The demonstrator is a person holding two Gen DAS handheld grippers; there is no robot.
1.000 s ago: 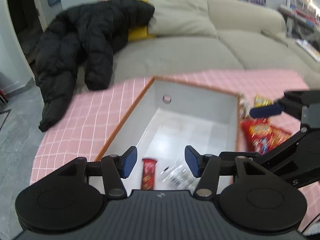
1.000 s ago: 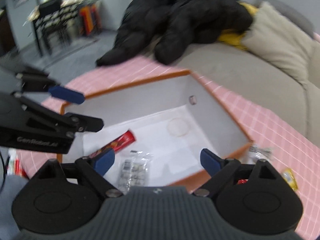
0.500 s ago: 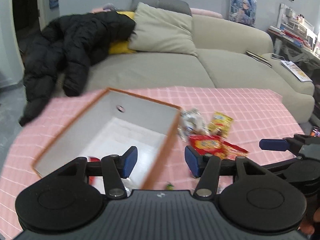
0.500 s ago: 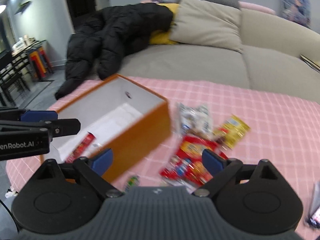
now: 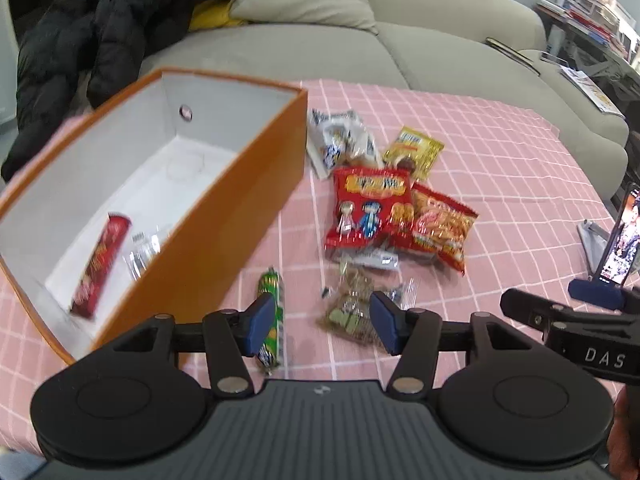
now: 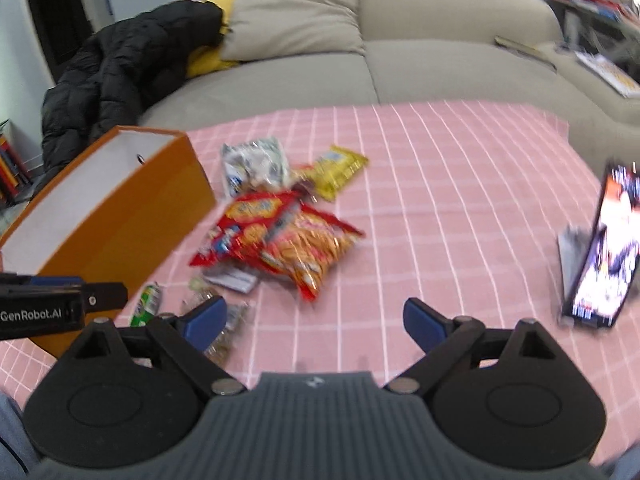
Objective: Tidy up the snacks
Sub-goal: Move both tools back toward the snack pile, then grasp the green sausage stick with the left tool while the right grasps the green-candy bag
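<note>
An orange box (image 5: 240,216) (image 6: 120,216) with a white inside stands on the pink checked cloth; a red snack bar (image 5: 100,264) and a clear packet (image 5: 142,252) lie in it. To its right is a heap of snacks: two red bags (image 5: 370,208) (image 6: 280,236), a yellow packet (image 5: 414,150), a white packet (image 5: 340,140), a green sausage stick (image 5: 272,316) and a clear bag of small sweets (image 5: 352,308). My left gripper (image 5: 322,322) hangs open above the stick and the clear bag. My right gripper (image 6: 314,320) is open wide over bare cloth, empty.
A phone on a stand (image 6: 604,256) (image 5: 620,236) shows a lit screen at the table's right edge. Behind the table runs a beige sofa (image 6: 400,60) with a black jacket (image 6: 120,80) and a cushion. Shelves with books stand at far right.
Both grippers have swung right from over the box's inside to the snack heap beside it and sunk a little. Both stayed open and empty.
</note>
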